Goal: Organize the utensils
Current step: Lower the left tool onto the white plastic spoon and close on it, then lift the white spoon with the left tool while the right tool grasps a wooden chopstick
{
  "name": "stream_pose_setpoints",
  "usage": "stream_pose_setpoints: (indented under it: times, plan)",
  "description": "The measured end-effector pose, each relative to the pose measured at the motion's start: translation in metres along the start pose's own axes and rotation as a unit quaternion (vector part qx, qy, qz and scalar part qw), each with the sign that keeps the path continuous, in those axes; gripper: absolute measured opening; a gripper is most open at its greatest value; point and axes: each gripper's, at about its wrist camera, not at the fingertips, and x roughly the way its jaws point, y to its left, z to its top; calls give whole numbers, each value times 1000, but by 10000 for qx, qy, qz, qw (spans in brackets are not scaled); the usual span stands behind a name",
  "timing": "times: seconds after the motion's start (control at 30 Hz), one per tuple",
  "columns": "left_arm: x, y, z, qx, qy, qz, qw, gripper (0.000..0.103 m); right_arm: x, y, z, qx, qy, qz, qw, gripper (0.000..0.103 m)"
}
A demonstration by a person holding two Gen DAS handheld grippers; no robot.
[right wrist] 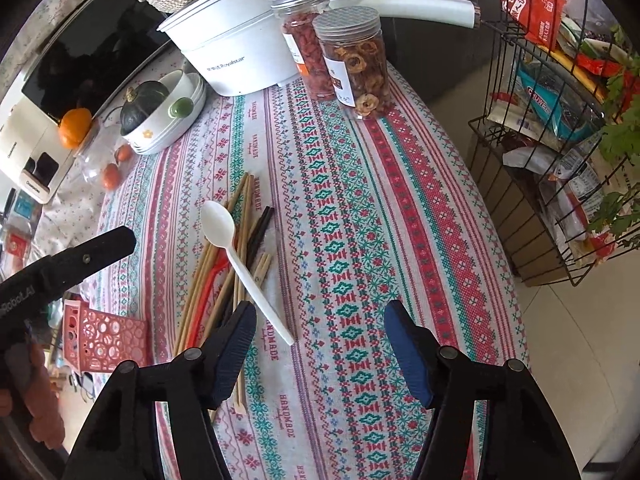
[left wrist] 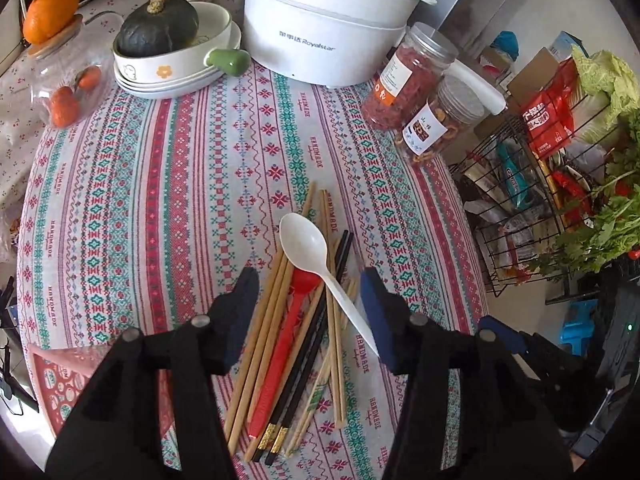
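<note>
- Your white spoon (left wrist: 320,264) lies bowl away, handle slanting toward the right, across the chopsticks (left wrist: 276,344).
- Your left gripper (left wrist: 308,312) and right gripper (right wrist: 320,344) both gape apart, empty.

Left wrist view: looks steeply down along own fingers, close above utensil pile (left wrist: 304,320), white cooker (left wrist: 324,28) at far table edge. Right wrist view: same steep downward tilt, close, set right of utensil pile (right wrist: 236,272), which sits left of centre. Both share pile, cooker (right wrist: 236,52), patterned tablecloth (right wrist: 360,240), wire rack (right wrist: 540,140) right of pile.
</note>
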Motion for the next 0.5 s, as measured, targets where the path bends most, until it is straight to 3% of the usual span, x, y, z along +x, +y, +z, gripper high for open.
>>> stream_pose_setpoints:
  times: [0.1,0.2,0.3,0.4,0.5]
  plan:
    - [37,-6,10,-16,194,281,9994,54,1,-11,1,101,65,5,9999,67]
    - [64,3,16,-288,260,280,9989,37,-2,-18,-1,76,91,54,9999,67]
    - [78,13,17,-596,272,11,9979,24,-3,-24,-3,14,134,85,9999,67]
    - [77,12,17,-528,76,-4,9986,7,-3,-28,-3,11,183,105,9998,67]
    - [73,11,16,-515,-45,12,9987,6,-5,-27,-4,-14,183,131,9997,68]
